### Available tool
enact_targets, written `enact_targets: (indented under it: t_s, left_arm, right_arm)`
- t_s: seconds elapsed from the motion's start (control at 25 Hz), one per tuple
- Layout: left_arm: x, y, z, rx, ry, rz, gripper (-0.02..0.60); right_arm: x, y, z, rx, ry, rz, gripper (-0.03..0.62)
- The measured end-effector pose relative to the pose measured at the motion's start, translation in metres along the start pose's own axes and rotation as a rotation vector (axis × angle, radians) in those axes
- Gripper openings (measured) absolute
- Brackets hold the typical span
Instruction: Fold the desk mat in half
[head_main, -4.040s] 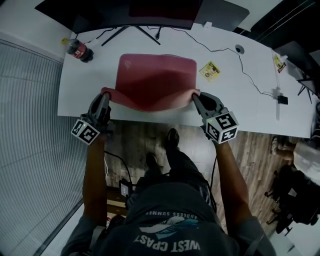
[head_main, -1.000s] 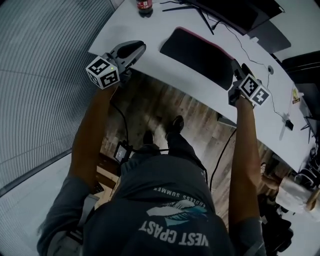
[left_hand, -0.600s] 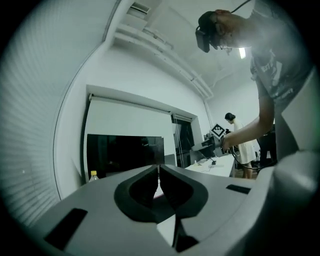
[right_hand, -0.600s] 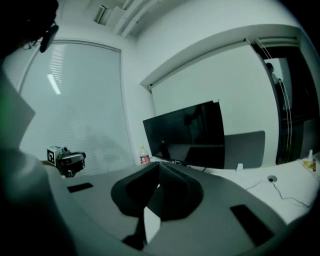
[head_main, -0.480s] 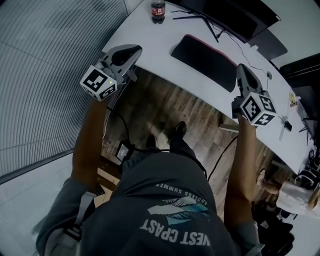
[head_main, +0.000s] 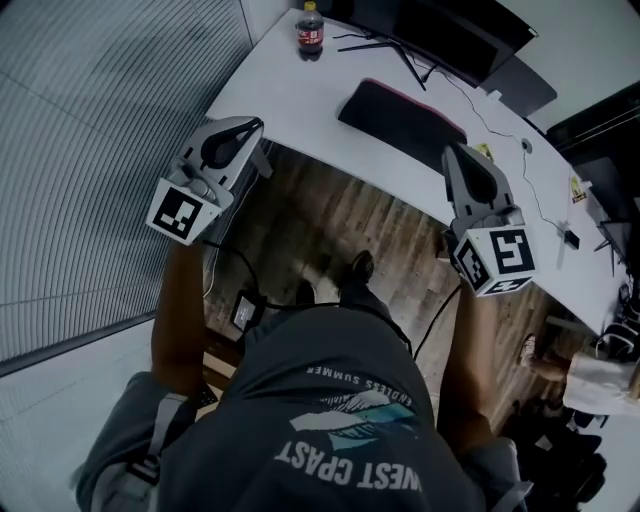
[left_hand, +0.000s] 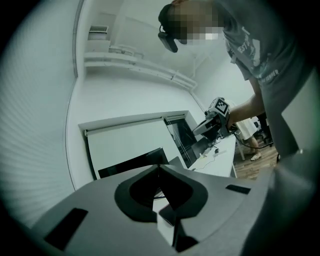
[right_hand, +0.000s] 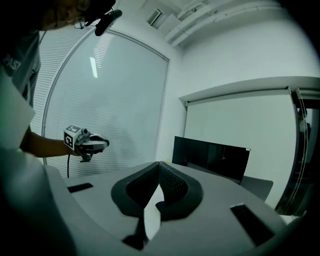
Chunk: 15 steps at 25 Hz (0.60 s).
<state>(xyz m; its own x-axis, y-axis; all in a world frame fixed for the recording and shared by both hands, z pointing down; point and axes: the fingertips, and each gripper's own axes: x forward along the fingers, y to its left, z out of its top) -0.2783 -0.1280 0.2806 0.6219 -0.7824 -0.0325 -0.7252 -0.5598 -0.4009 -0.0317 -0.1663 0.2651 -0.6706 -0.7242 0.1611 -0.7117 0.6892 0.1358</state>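
Grey plastic nearest: both claws hang in the air, short of the desk's near edge. The left gripper (head_main: 252, 128) has its jaws pressed together on nothing, and the right gripper (head_main: 455, 155) likewise, tips meeting with only air between. Past them, on the white desk (head_main: 290, 90), the desk mat (head_main: 400, 118) lies doubled over, dark side up, a thin red strip showing along its far edge. Nothing holds it down, so I judge the upper half could spring back open; that red strip may also mean the edges are not flush. Furthest off stand a cola bottle (head_main: 310, 28) and the monitor (head_main: 440, 30), apart from the mat
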Motion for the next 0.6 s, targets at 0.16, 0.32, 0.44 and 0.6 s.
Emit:
enact_targets:
  t_s: [0.16,0.32,0.44,0.6]
  left_arm:
    - [-0.012,-0.014,0.017,0.092,0.015,-0.009,0.023]
    - [-0.022,-0.035,0.027,0.173,0.058,-0.045,0.023]
    - [-0.028,-0.053,0.038,0.175,0.055,-0.06,0.023]
    - [-0.029,-0.078,0.054,0.245,0.048,-0.103,0.023]
  right_arm:
    - [-0.016,0.03,0.012,-0.057,0.0,0.032,0.026]
    - [-0.032,0.048,0.019,-0.07,-0.008,0.046,0.026]
    - [-0.045,0.056,0.022,-0.078,-0.007,0.048,0.025]
    - [-0.061,0.059,0.02,-0.08,0.001,0.037,0.025]
